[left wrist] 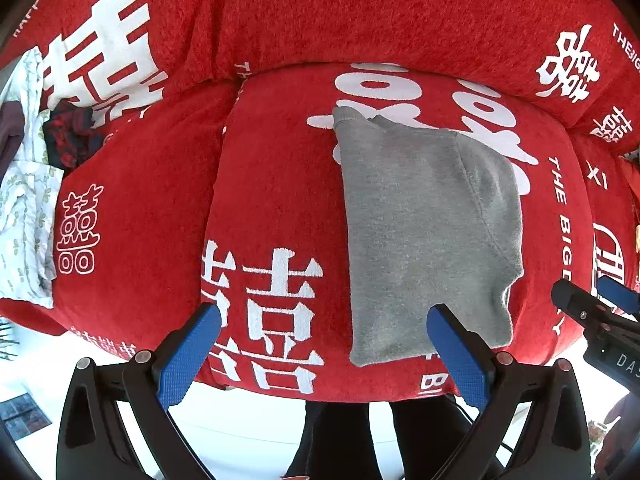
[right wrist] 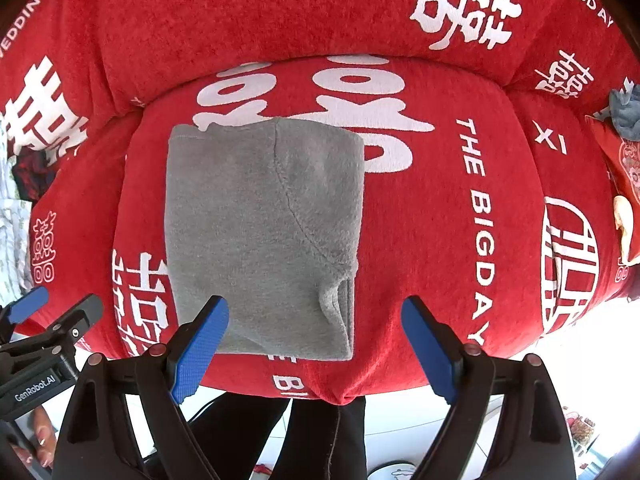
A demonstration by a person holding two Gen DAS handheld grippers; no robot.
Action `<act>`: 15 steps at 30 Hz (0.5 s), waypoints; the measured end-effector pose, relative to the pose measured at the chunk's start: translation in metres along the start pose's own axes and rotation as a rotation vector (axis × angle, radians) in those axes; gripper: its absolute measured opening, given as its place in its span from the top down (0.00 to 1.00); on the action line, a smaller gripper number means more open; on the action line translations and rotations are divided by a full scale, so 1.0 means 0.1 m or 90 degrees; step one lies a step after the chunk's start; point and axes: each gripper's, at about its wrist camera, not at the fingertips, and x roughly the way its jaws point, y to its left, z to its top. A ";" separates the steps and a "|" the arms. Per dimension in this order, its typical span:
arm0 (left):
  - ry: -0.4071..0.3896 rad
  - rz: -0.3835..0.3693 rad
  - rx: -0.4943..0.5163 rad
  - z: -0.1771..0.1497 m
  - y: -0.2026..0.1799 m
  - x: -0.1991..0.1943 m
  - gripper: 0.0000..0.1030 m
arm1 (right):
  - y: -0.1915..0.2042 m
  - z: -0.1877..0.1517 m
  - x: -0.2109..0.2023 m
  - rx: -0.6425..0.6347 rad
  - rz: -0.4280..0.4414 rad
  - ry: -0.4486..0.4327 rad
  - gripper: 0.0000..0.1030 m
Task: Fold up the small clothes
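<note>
Blue-padded fingers of the left gripper fill the bottom of the left wrist view, spread wide with nothing between them, pointing down over the front edge of the red cushion. Same deal with the right gripper in its own view: jaws wide apart, empty, hanging over the cushion's front edge.

Folded grey garment lies flat on the seat cushion, a roughly rectangular bundle with a curved seam running across its top layer and a rolled hem at the near right corner. It sits on the big white characters printed on the red cover, with "THE BIG DAY" lettering just to its right. Neither gripper touches it as far as the views show, though the tips hover close to its near edge.

Off to the left, a pile of other clothes, white floral print plus something dark red, sits on the next cushion. A person's dark trouser legs show below the cushion.
</note>
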 end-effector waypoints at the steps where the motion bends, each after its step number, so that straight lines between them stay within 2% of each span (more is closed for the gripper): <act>1: 0.000 0.001 0.000 0.00 0.00 0.00 0.00 | 0.00 0.00 -0.01 -0.001 -0.001 -0.001 0.13; 15: -0.002 0.007 0.009 0.03 -0.01 -0.02 0.00 | 0.01 0.03 -0.02 -0.006 -0.006 -0.004 0.13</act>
